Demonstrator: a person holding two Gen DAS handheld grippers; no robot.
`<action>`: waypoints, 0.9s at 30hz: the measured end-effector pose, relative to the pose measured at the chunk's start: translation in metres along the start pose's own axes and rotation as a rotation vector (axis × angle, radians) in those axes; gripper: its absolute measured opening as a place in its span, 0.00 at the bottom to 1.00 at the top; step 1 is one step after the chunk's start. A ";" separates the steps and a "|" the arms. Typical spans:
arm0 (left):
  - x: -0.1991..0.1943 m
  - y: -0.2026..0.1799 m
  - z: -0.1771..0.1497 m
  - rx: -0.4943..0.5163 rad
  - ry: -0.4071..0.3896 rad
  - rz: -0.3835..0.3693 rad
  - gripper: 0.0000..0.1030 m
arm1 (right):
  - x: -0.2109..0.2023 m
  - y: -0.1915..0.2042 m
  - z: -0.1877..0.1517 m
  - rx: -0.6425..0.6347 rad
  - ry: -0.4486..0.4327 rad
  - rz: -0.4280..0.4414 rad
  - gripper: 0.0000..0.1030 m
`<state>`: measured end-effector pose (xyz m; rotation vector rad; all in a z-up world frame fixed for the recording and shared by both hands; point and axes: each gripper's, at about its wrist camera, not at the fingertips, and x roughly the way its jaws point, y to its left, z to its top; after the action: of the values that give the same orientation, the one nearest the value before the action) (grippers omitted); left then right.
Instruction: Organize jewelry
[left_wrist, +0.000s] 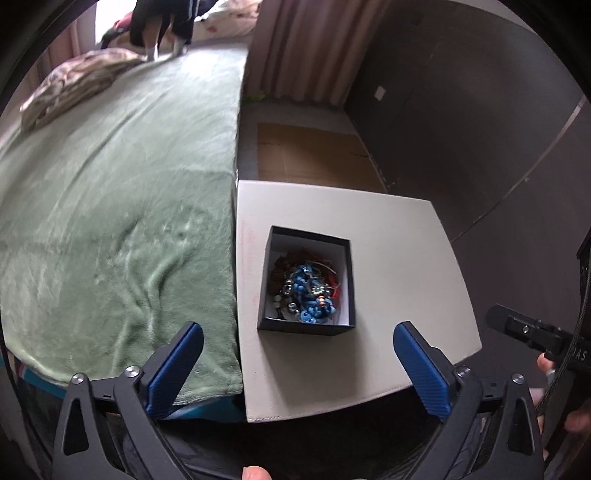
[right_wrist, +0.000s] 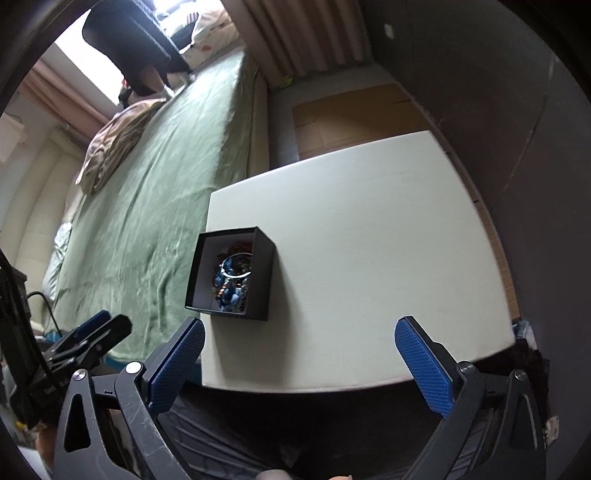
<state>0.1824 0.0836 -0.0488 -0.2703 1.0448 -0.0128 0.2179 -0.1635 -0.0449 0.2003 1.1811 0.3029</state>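
A small black box (left_wrist: 306, 328) with a white inside sits on a white table (left_wrist: 399, 266) near its left edge. It holds a tangle of jewelry (left_wrist: 308, 291): blue beads, a metal bangle, red and brown pieces. In the right wrist view the same box (right_wrist: 263, 280) shows the jewelry (right_wrist: 232, 280) from the side. My left gripper (left_wrist: 298, 330) hangs open above the table's near edge, just short of the box, nothing between its blue pads. My right gripper (right_wrist: 300, 326) is open too, to the right of the box, empty. The right gripper's tip (left_wrist: 524, 328) appears at the left view's right edge.
A bed with a green blanket (left_wrist: 110, 221) runs along the table's left side, with a crumpled beige cloth (left_wrist: 74, 81) at its far end. Flat cardboard (left_wrist: 310, 151) lies on the floor beyond the table. A dark wall (left_wrist: 480, 110) and curtains (left_wrist: 306, 48) stand behind.
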 end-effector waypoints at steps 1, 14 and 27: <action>-0.003 -0.003 -0.002 0.013 -0.008 0.001 1.00 | -0.004 -0.002 -0.003 -0.002 -0.010 -0.005 1.00; -0.058 -0.026 -0.041 0.116 -0.144 -0.015 1.00 | -0.060 -0.001 -0.052 -0.052 -0.161 -0.025 1.00; -0.116 -0.030 -0.101 0.162 -0.274 -0.008 0.99 | -0.098 0.011 -0.120 -0.096 -0.243 -0.050 1.00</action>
<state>0.0408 0.0490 0.0096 -0.1249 0.7659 -0.0654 0.0710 -0.1863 0.0004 0.1200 0.9272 0.2819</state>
